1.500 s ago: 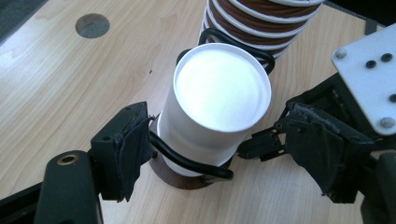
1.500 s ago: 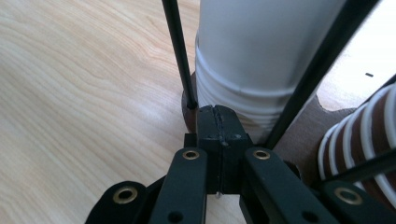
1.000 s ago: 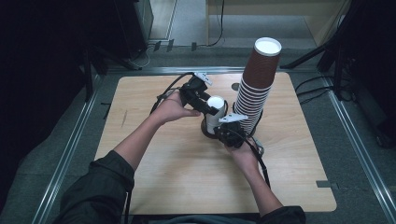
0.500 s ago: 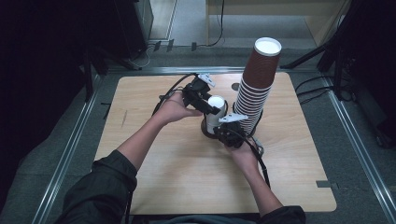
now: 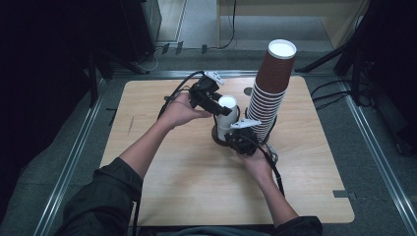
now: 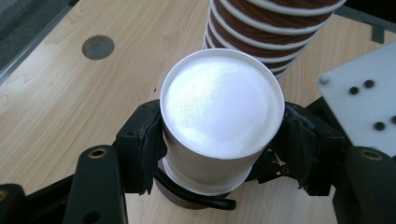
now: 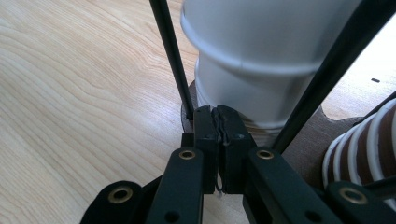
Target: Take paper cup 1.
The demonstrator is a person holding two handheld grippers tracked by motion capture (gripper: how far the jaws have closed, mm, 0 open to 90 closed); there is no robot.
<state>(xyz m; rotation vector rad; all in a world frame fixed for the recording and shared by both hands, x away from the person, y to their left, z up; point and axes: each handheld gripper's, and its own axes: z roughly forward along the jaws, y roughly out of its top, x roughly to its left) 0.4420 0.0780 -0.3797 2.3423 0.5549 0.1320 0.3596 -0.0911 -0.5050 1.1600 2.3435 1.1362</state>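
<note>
Left hand-held gripper: clamped on the white cup, jaws having just been closing, one pad on each side of the wall below the upturned bottom. Sits upside down, near the middle of the table, a little toward the far edge and just left of the tall stack of brown cups. Appears nested over a second white cup, its rolled rim showing as a ridge around that cup's wall in the right gripper view. Rests in turn on a brown base.

Right hand-held gripper: jaws together, tips low at the foot of the second cup where it meets the base. Cannot tell whether anything thin is pinched between them.

Why held this way, as a judgement: looks like a two-handed split – grip high on the top cup to draw it off, closed tips low to pin what lies underneath so it does not rise with it. Makes sense of the side-on clamp too, since a squeeze across the wall gives purchase on a smooth paper cone. Explains the tight spot beside the stack as well – likely either source or destination for cups, though which cannot be told.

Worth minding: squeezing too hard may oval the top cup and bind it tighter on the one below.
</note>
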